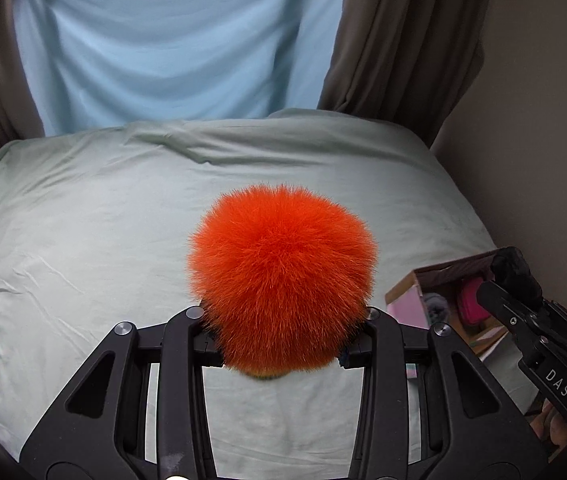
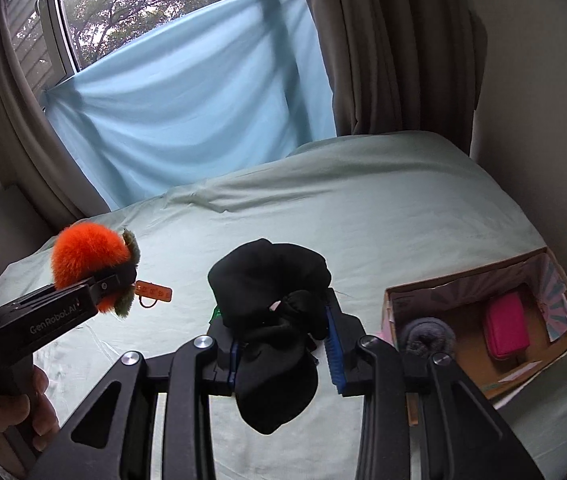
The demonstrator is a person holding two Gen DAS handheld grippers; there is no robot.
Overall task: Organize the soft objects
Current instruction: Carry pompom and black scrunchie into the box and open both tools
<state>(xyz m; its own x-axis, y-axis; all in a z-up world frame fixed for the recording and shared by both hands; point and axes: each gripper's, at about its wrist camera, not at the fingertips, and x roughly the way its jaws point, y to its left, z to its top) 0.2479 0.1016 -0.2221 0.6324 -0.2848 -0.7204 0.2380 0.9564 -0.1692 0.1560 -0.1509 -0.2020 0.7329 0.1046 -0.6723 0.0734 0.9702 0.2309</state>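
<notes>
My left gripper is shut on a fluffy orange pom-pom toy and holds it above the pale green bed sheet. The toy also shows in the right wrist view, with an olive-green part and an orange tag hanging from it. My right gripper is shut on a black soft cloth bundle, held above the bed. The bundle droops below the fingers. The right gripper shows at the right edge of the left wrist view.
An open cardboard box stands on the bed at the right, holding a grey fuzzy item and a pink pouch. A blue cloth hangs over the window behind the bed, brown curtains beside it.
</notes>
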